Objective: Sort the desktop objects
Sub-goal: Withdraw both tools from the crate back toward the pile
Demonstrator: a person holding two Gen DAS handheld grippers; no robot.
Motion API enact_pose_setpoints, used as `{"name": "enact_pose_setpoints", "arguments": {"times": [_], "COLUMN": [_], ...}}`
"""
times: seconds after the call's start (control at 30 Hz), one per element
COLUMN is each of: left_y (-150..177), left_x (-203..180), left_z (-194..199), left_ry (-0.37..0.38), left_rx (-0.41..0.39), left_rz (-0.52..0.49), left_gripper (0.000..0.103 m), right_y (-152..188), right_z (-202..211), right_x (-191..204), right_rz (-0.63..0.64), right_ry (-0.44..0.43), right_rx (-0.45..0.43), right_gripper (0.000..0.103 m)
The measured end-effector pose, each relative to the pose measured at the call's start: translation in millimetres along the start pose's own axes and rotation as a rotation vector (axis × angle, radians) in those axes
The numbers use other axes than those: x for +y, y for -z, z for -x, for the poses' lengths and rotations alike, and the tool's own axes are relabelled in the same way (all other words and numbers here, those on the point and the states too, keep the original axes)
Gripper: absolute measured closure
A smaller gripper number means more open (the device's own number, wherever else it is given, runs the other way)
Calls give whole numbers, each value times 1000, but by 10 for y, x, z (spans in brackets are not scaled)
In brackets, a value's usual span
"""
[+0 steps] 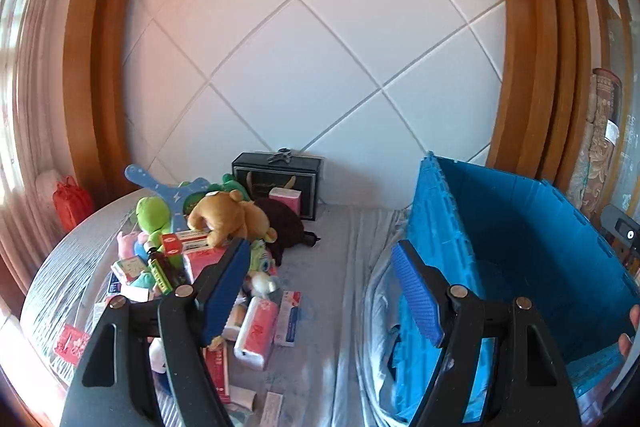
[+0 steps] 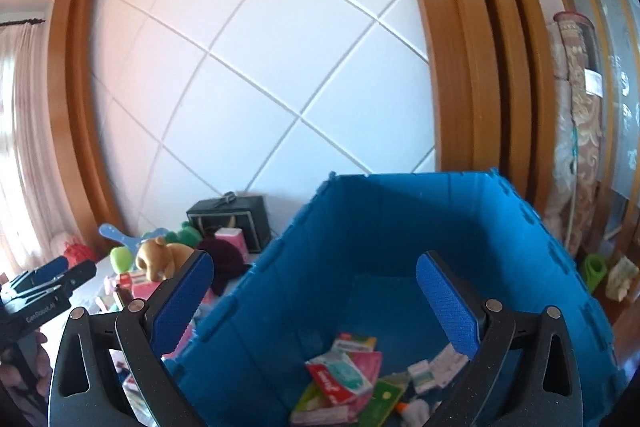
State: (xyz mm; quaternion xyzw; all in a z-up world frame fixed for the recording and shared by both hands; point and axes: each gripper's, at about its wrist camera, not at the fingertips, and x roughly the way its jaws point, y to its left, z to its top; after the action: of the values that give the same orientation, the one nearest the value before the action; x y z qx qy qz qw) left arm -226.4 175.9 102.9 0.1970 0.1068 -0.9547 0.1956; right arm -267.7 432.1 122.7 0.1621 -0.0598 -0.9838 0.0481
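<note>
Both claws are seen with their jaws standing apart and nothing between the pads. The left gripper [image 1: 324, 291] is held above the table [image 1: 332, 307], its opening framed between the heap of clutter and the blue crate [image 1: 520, 227]; the right gripper [image 2: 316, 311] is poised over the crate's open mouth, where packets [image 2: 344, 375] and small cartons are already lying on the floor of the bin.

The unsorted pile is found at the left of the left wrist view, partly hidden behind that claw's left finger. In it a brown plush bear [image 1: 228, 215] is lying across a green plush frog [image 1: 154, 211], a dark bottle [image 1: 162, 267] with a yellow-green label is slanted among small boxes, and a red-and-white tissue pack [image 1: 256, 331] is set at the near edge with its long axis running roughly away from the camera. A black box [image 1: 280, 179] is stood against the padded wall behind them.

The relation that matters is judged to be this: the pile lies to the left and slightly ahead of the left claw, while the crate lies on its right and is under the right claw. The left hand is therefore the nearer one for the next pick, and a swing leftward and down is called for. The tissue pack is probably the easiest item, though its far end is blurred and its exact lie cannot be told
</note>
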Motion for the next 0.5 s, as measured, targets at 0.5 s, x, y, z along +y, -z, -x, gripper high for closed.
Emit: {"name": "enact_pose_setpoints", "arguments": {"times": [0.5], "left_y": [678], "left_x": [2907], "left_z": [-370], "left_ry": [-290], "left_rx": [163], "left_rz": [140], "left_gripper": [30], "right_y": [235], "right_z": [-565], "right_x": [2186], "right_rz": [8], "right_ry": [-137], "right_rx": [21], "right_gripper": [0]}}
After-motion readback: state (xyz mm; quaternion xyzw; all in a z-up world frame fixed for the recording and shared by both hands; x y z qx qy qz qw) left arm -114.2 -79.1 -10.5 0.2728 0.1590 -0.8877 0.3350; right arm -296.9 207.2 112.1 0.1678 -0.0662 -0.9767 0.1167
